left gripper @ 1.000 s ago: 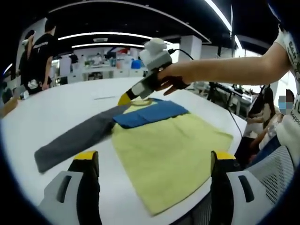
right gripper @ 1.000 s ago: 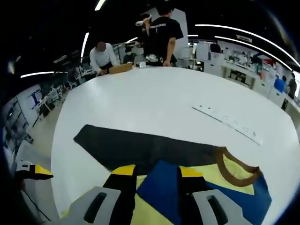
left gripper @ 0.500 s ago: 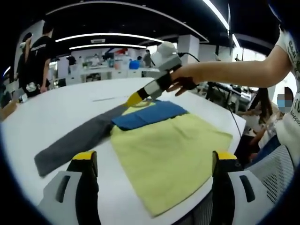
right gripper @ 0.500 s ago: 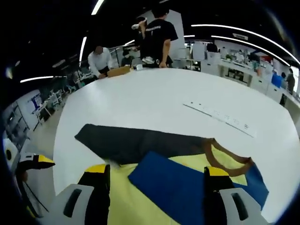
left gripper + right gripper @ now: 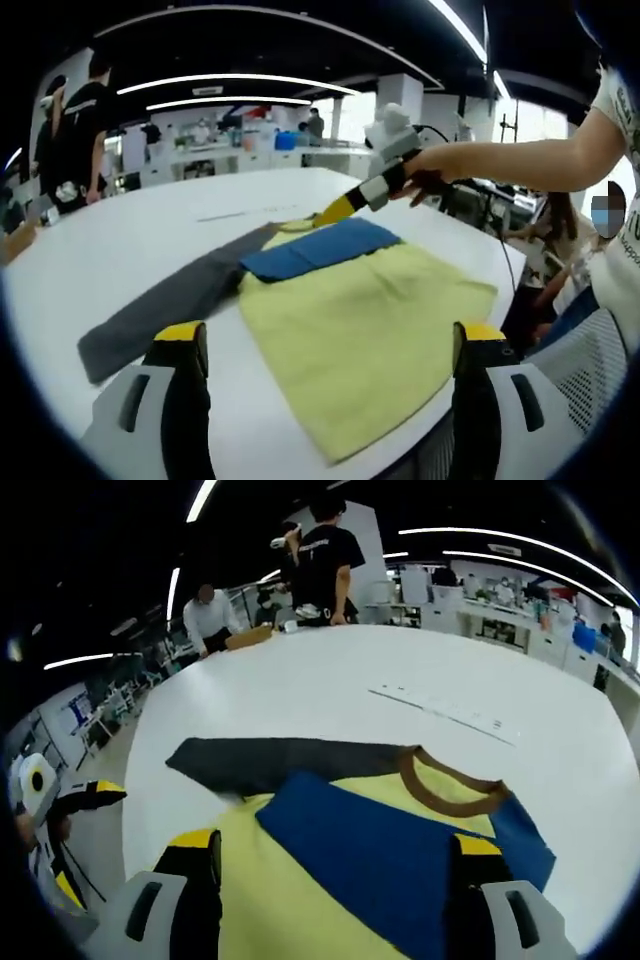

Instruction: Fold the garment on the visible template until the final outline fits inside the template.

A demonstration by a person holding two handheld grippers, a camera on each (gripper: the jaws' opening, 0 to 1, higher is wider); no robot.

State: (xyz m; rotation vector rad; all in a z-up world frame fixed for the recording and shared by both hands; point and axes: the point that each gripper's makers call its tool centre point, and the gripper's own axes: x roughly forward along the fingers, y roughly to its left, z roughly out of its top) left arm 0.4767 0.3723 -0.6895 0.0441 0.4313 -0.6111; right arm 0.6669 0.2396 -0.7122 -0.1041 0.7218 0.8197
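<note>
Grey sleeve (image 5: 170, 300) lies flat out left on the table (image 5: 120, 230), left gripper (image 5: 325, 345) open and empty, right gripper (image 5: 335, 855) now open, lifted off the shirt (image 5: 365, 320) after dropping the blue sleeve (image 5: 320, 248) folded; grey one next.

Garment (image 5: 360, 320) flat on table (image 5: 150, 215), 1 sleeve (image 5: 165, 305) extending left
</note>
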